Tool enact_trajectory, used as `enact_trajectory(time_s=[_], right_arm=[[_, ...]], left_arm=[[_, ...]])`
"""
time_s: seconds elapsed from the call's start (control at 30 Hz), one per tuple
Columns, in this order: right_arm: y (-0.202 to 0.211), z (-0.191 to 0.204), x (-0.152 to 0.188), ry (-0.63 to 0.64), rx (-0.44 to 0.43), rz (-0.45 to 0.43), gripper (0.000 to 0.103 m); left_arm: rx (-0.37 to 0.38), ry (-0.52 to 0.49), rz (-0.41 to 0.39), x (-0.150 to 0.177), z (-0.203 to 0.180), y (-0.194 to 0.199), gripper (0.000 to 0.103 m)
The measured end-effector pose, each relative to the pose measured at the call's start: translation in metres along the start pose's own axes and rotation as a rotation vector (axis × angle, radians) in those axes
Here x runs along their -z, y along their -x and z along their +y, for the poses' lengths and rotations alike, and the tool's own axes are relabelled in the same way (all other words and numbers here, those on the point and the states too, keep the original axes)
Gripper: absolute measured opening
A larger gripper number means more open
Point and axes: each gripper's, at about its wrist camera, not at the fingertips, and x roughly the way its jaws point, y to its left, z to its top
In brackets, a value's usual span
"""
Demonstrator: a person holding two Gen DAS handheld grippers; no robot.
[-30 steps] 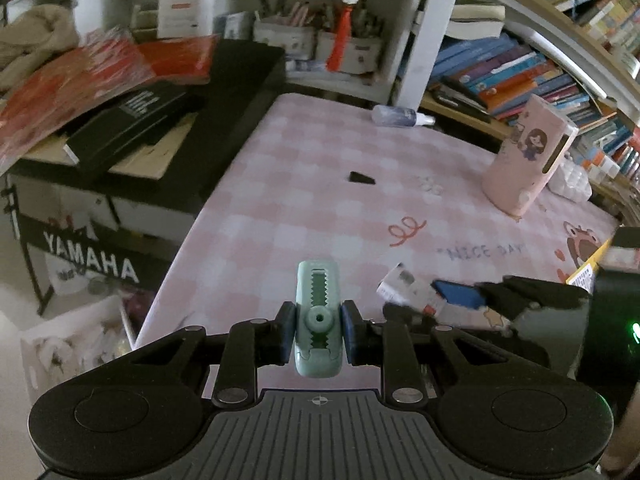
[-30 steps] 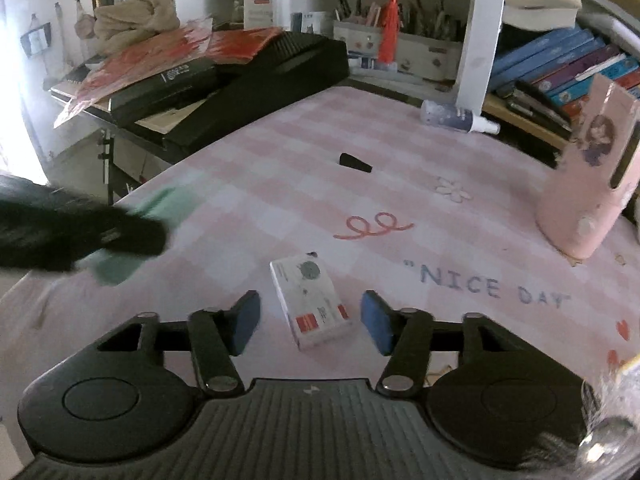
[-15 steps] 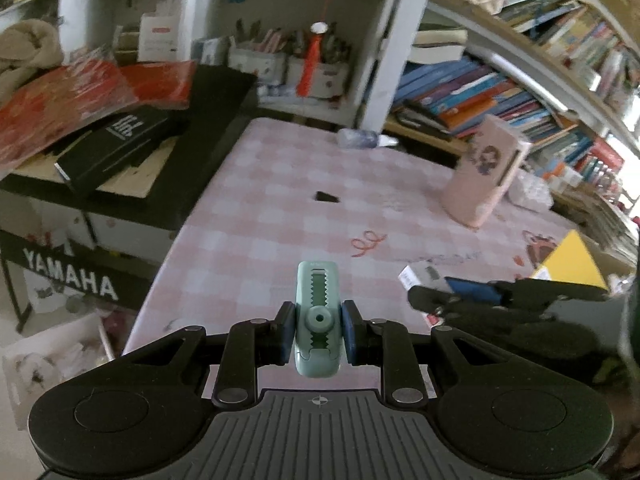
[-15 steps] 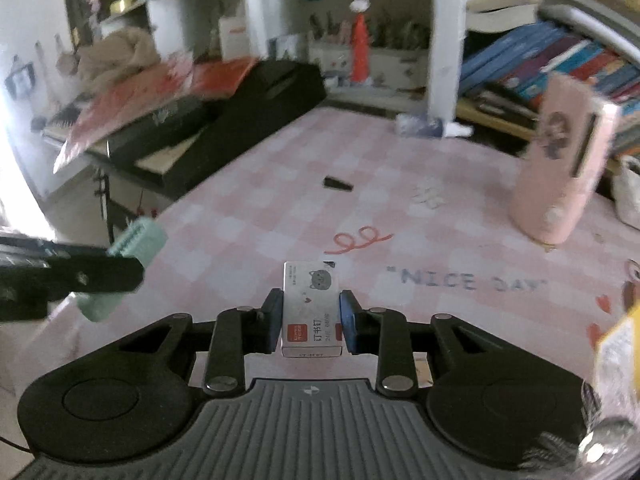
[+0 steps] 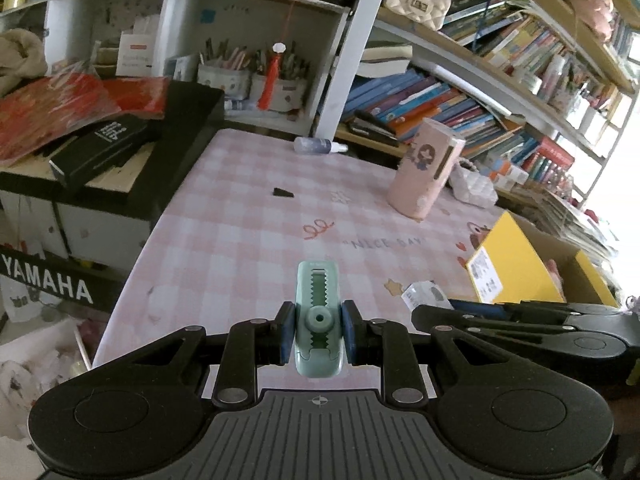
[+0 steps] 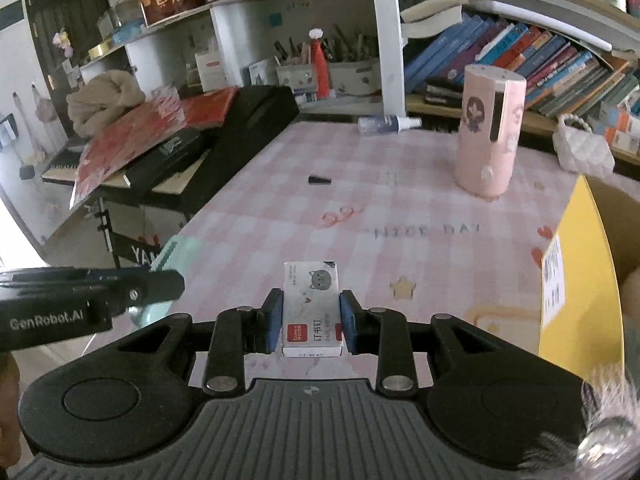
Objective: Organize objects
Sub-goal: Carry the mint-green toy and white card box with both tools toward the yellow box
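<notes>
Covering the table (image 5: 240,240) is a pink-and-white checked cloth printed with "NICE DAY", a red squiggle and small cartoon motifs.

Items held:
- Left gripper (image 5: 317,330): closed narrowly on a mint-green stapler-like tool (image 5: 318,312), clamped at its sides and held above the near edge of the cloth.
- Right gripper (image 6: 311,326): closed on a small white staple box (image 6: 311,308) with a grey cat face and a red label, held above the cloth.

Items on the cloth:
- Pink cylindrical holder (image 6: 488,132) with a cartoon girl, upright, far right.
- Small black wedge-shaped piece (image 6: 319,179), mid-table, well apart from the holder.
- Spray bottle (image 6: 386,124), lying on its side at the far edge.
- Yellow cardboard box (image 5: 516,268) with a barcode label, open, at the right edge.

Room:
- Black Yamaha keyboard (image 5: 120,168) on a stand left of the table, piled with red papers (image 5: 52,108) and a black box.
- White shelving behind, holding pen pots (image 5: 256,80) and a hanging red tassel.
- Bookshelves (image 5: 460,92) to the right, crowded with books.
</notes>
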Motion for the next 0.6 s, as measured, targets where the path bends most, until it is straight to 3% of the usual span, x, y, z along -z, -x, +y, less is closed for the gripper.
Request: enact_trajectory(time_s=[0.6], right_arm=[[0.083, 0.03, 0.088, -0.091, 0.135, 0.001, 0.028]], left_arm=[[0.09, -0.069, 0.02, 0.069, -0.023, 0.075, 0.023]])
